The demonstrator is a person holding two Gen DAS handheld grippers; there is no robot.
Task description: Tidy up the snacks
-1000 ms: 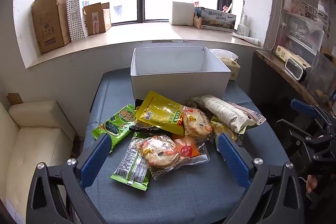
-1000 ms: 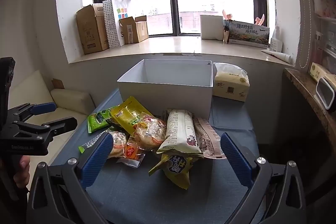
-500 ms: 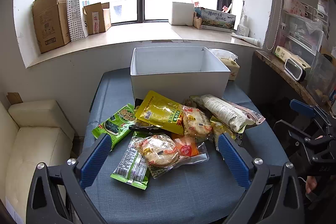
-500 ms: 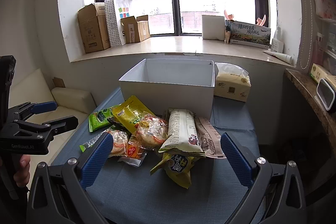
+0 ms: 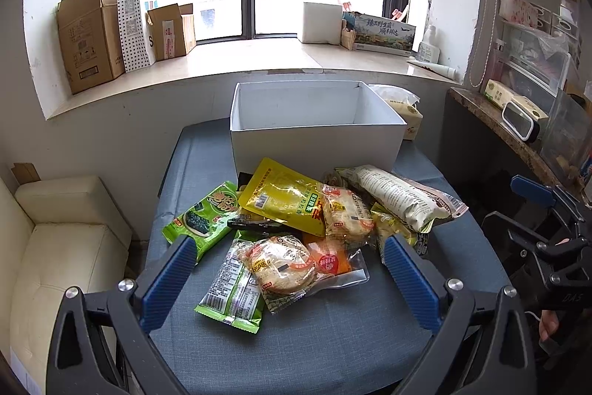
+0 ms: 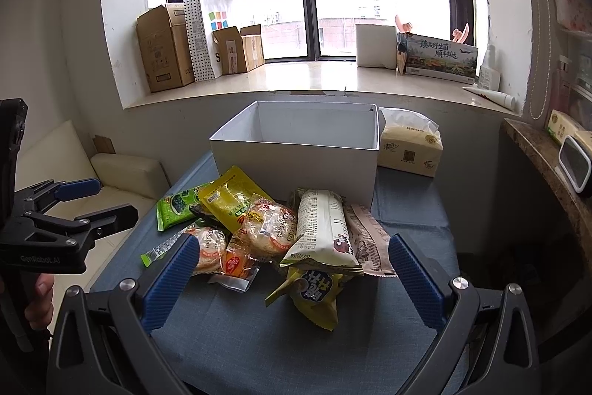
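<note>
slippery film, a loose heap, and nothing in the box yet

blue pads on the left hand-held gripper [image 5: 288, 265] stand wide apart with nothing between them, hovering low over the near edge of the pile; the right hand-held gripper [image 6: 290, 269] is likewise spread and empty, facing the same heap from the other side. closest to the left one lie the round rice cracker pack [image 5: 279, 263] and the green wrapper [image 5: 233, 295] under it, so a pinch there could catch two films at once and drag both. in front of the right one, the white long bag [image 6: 323, 228] rests on the yellow bag [image 6: 314, 291], which points off toward the near edge of the blue-covered counter [image 6: 259, 339]; lifting the upper bag carelessly may tip the lower one further out. these air-filled packets will likely squirm or crush under a hard squeeze (the crackers especially). the white box [image 5: 314, 139] sits behind the pile, seemingly empty, its near wall touching or almost touching the yellow pouch [image 5: 283, 197]. both tools working the same small heap risks a collision.
</note>
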